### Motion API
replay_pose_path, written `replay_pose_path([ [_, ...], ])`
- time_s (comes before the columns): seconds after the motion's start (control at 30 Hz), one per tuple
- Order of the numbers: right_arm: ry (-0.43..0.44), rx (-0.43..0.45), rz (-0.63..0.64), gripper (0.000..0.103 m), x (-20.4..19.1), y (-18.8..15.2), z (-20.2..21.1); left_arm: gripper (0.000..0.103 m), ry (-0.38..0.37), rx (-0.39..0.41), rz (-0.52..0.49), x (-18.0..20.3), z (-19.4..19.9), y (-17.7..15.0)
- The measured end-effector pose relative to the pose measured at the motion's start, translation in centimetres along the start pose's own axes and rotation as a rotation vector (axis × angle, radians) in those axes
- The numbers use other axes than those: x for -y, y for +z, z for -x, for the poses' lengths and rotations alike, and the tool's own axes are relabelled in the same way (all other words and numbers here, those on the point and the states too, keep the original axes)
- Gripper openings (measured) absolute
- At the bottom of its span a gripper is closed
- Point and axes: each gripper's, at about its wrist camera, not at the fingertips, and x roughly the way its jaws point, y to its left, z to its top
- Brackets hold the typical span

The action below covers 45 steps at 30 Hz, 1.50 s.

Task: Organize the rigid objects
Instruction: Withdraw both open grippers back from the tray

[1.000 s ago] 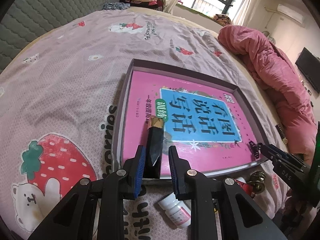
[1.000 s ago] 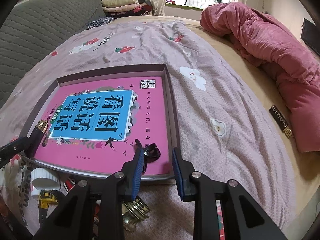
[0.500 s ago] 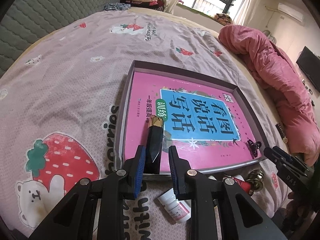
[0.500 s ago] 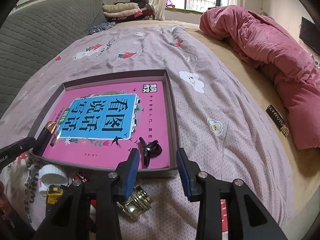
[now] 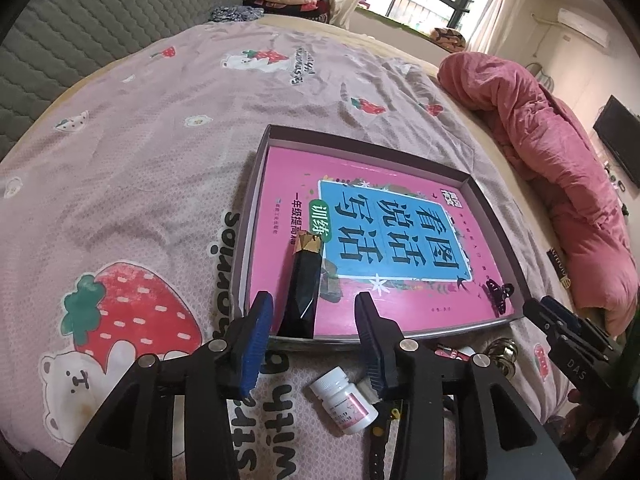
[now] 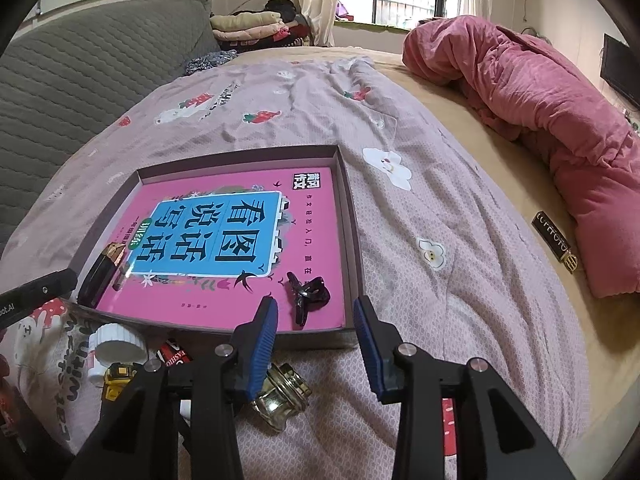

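Both grippers, left gripper (image 5: 314,338) and right gripper (image 6: 316,338), gape empty, and the faceted black tube (image 5: 302,288) propped on the shallow grey tray's rim (image 5: 256,216) could tip out.

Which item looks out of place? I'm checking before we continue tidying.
Nothing is damaged or spilled. The small items still outside the box stand out: the white bottle on its side and the glass jar tipped over on the bedspread, near the box's front edge.

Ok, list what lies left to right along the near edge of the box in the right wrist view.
black faceted tube → white bottle cap → red battery → black hair claw
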Motion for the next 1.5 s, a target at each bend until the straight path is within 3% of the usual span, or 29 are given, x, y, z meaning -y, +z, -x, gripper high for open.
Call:
replay_pose_path([
  [0.13,0.009,0.015,0.002,0.040,-0.1,0.1,0.5,0.053,-0.021,0.016,-0.004,0.4,0.7,-0.1],
  [0.5,0.029,0.040,0.012,0.040,-0.5,0.2,1.5,0.061,-0.030,0.027,-0.034,1.5,1.6,0.1],
  [0.77,0.048,0.064,0.030,0.046,-1.0,0.3,2.4,0.064,-0.044,0.039,-0.018,1.4,2.7,0.3],
  [1.5,0.062,0.102,0.013,0.046,-0.6,0.5,4.7,0.065,-0.047,0.036,-0.032,2.1,4.5,0.1],
])
